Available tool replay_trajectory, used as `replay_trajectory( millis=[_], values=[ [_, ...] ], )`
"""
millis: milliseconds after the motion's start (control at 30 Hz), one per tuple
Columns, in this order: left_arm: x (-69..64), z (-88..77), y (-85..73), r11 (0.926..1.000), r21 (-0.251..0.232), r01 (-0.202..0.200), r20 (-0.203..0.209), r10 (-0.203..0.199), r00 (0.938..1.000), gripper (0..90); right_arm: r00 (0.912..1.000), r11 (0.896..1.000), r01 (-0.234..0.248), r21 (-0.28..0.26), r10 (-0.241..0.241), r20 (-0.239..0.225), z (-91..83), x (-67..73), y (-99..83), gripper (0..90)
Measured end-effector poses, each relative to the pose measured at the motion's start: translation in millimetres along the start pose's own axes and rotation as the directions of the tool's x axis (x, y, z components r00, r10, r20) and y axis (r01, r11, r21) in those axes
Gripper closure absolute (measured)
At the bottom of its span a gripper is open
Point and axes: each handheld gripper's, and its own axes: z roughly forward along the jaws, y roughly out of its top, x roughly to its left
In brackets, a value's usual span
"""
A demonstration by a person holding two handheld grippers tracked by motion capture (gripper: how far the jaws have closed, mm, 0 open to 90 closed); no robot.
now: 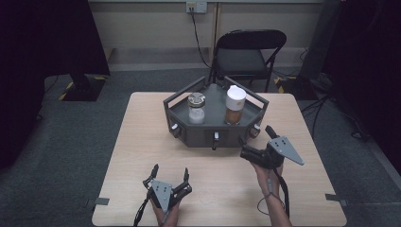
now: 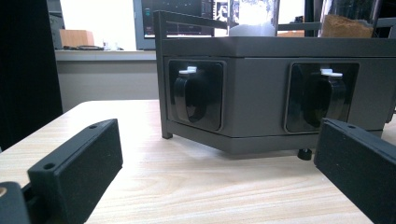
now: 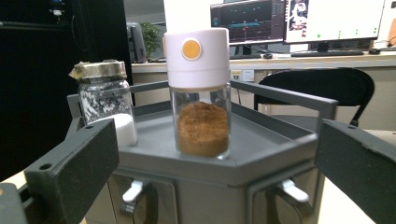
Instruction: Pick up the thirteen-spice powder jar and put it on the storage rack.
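A dark grey six-sided stand [image 1: 185, 135] sits at the far middle of the wooden table [image 1: 142, 146]. On its top tray are a glass jar with a metal lid and white powder [image 1: 196, 109] and a white-capped jar of brown powder [image 1: 235, 105]. My left gripper [image 1: 170, 171] rests low near the table's front edge, open, facing the stand's side knobs [image 2: 196, 95]. My right gripper [image 1: 256, 136] is open just off the stand's right front corner, raised to tray height. Its view frames the brown powder jar [image 3: 202, 116] between the jaws, with the glass jar [image 3: 105, 102] to the left.
A black folding chair [image 1: 248, 54] stands behind the table. The stand has small levers with white tabs [image 3: 294, 190] on its side faces and a raised rail [image 3: 285, 95] around the tray. Bare tabletop lies left and in front of the stand.
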Motion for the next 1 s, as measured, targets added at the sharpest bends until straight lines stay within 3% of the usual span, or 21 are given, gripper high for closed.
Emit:
replay_trajectory(
  millis=[633,1000],
  values=[
    [-0.7,-0.4,0.0,1.0000,0.000,0.001,-0.005,-0.001,1.0000,0.4,0.9986,0.999,0.041,-0.033,-0.040,0.036,-59.7,30.2,-40.9,0.0],
    [-0.8,-0.4,0.0,1.0000,0.000,0.001,-0.005,-0.001,1.0000,0.4,0.9970,0.999,0.050,-0.001,-0.050,0.059,-70.0,30.4,-63.6,0.0]
  ],
)
